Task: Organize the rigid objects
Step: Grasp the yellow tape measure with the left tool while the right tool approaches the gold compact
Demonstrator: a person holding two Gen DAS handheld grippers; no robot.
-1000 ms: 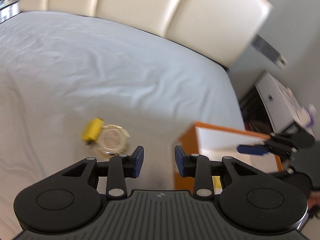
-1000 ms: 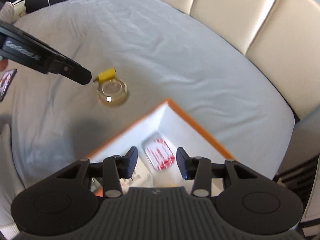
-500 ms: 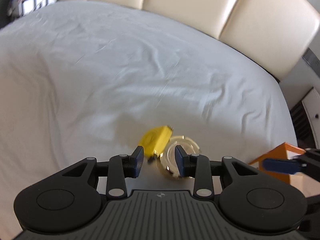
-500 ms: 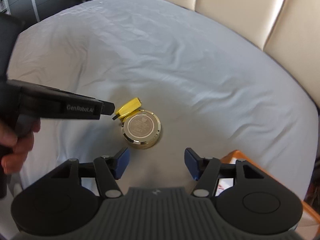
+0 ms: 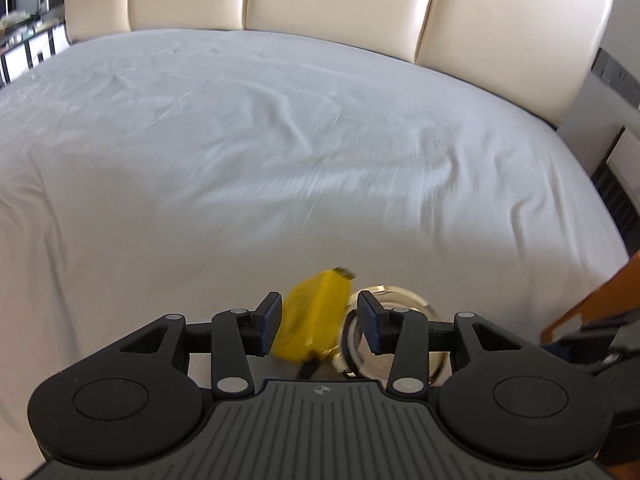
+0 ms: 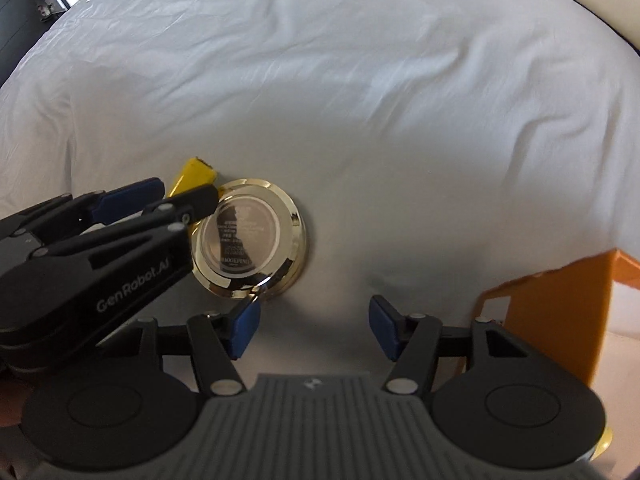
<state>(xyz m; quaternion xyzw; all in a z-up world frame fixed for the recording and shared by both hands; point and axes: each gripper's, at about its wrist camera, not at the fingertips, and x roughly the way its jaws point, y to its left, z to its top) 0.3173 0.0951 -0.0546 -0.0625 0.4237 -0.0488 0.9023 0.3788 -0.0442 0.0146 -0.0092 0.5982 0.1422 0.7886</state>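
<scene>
A small yellow block (image 5: 316,314) lies on the white sheet, touching a round gold tin (image 6: 250,238) with a mirrored lid. My left gripper (image 5: 318,322) is open with its blue pads on either side of the yellow block; it does not look clamped. In the right wrist view the left gripper (image 6: 160,198) straddles the yellow block (image 6: 194,178) from the left. My right gripper (image 6: 314,330) is open and empty, just in front of the gold tin, which also shows in the left wrist view (image 5: 404,300).
An orange box (image 6: 556,316) with a white inside stands on the bed at the right; its corner shows in the left wrist view (image 5: 596,304). A cream padded headboard (image 5: 340,4) runs along the far side. The white sheet (image 5: 240,140) is wrinkled.
My left gripper has moved forward so the yellow block now sits between its pads. My right gripper has swung left from over the box, opened wider and come close to the gold tin.
</scene>
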